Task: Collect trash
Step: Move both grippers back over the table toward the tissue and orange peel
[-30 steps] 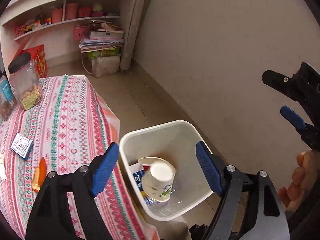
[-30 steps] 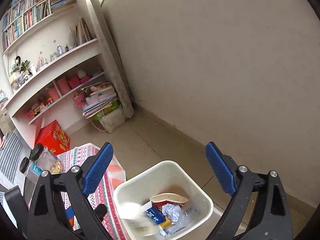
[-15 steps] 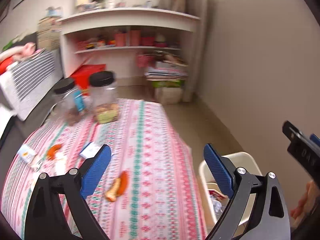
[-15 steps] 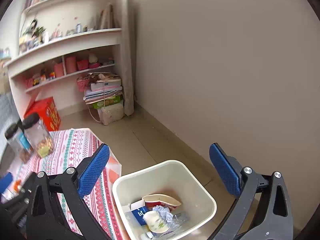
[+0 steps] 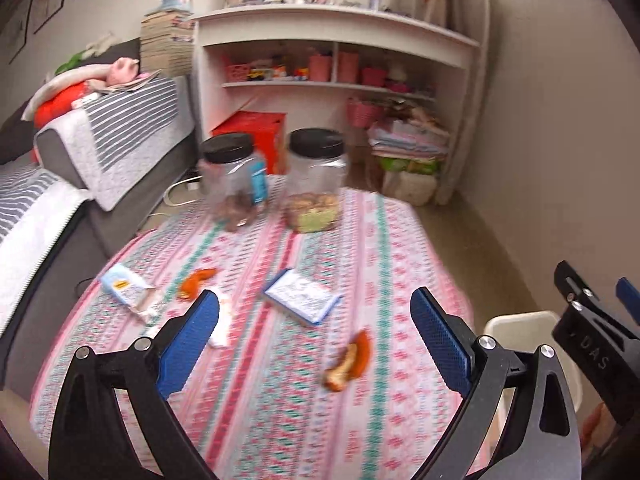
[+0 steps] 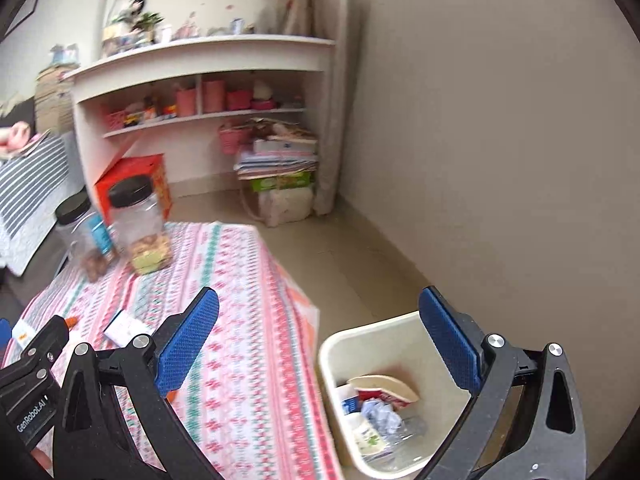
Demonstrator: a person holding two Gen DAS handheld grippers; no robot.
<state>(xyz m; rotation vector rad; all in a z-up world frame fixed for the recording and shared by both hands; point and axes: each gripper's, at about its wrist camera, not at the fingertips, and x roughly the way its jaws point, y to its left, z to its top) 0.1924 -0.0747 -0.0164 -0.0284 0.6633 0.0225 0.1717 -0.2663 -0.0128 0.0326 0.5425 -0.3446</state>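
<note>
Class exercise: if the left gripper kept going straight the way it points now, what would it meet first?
Probably the tablecloth, near the orange peel lying between its open, empty jaws. The left gripper tilts down toward it; depth is unclear in the blur.

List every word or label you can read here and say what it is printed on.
"GenRobot.AI": on the left gripper body, right wrist view.
"DAS": on the right gripper body, left wrist view.
Print on the blue-edged card, the wrapper and the jar label: too blurred.

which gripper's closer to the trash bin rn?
Right. The right gripper hangs open beside the trash bin; the left gripper, also open, is over the table.
</note>
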